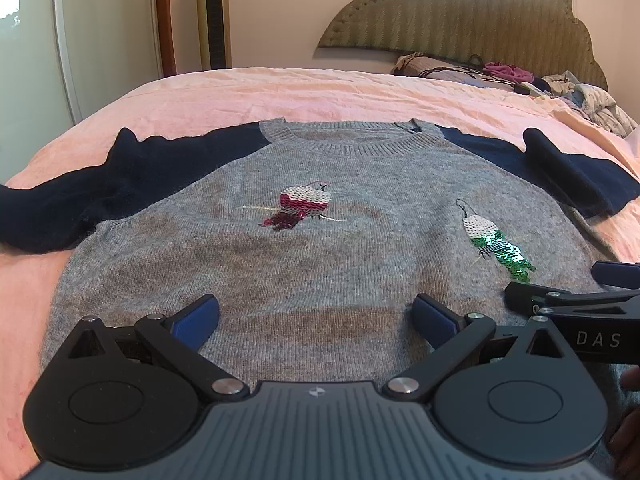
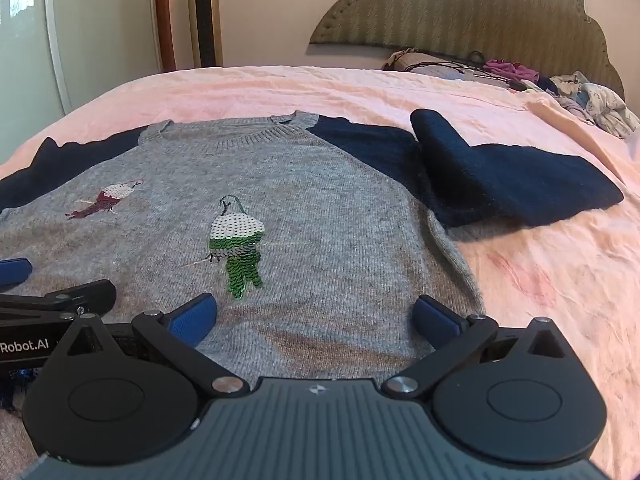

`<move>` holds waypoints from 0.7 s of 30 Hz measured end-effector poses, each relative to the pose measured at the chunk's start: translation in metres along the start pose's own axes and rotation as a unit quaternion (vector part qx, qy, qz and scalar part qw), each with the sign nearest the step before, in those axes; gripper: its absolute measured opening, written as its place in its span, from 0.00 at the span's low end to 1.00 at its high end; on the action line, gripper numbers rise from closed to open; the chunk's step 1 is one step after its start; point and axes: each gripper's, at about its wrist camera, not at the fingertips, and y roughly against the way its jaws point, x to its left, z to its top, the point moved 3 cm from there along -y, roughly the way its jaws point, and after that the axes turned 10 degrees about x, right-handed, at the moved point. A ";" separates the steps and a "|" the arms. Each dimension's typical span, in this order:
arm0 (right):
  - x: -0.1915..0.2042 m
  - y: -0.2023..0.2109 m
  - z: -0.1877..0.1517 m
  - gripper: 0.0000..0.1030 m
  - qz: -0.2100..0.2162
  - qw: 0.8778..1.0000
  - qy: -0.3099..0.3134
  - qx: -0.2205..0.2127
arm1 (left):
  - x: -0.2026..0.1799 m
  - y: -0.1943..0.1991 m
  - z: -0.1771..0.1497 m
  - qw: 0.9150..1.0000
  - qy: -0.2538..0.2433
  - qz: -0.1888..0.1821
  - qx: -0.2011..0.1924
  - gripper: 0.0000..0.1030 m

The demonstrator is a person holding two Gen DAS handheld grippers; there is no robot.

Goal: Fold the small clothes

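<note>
A grey sweater (image 1: 320, 248) lies flat on the pink bed (image 1: 280, 92). Both grippers, left (image 1: 316, 316) and right (image 2: 316, 316), hover over its hem, fingers spread wide, pinching nothing.

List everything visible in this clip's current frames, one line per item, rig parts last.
sweater: 1, grey body with navy sleeves, flat face-up on the bed
sequin birds: 2, red-and-white mid-chest, green-and-white toward the right tongs' side
bedspread: 1, pink, under the sweater
headboard: 1, olive, scalloped, far end
clothes pile: 1, mixed colours, by the headboard
tower fan: 1, gold, against the wall
left tongs: 1, black with blue pads, open above the hem
right tongs: 1, same, open above the hem
</note>
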 end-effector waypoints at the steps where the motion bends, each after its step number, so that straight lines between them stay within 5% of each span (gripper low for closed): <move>1: 0.000 0.000 0.000 1.00 0.000 1.000 0.000 0.000 | 0.000 0.000 0.000 1.000 0.000 0.000 0.000 1.00; 21: -0.001 0.001 0.000 1.00 0.000 1.000 0.000 0.000 | -0.001 0.000 -0.001 1.000 -0.001 0.001 -0.001 1.00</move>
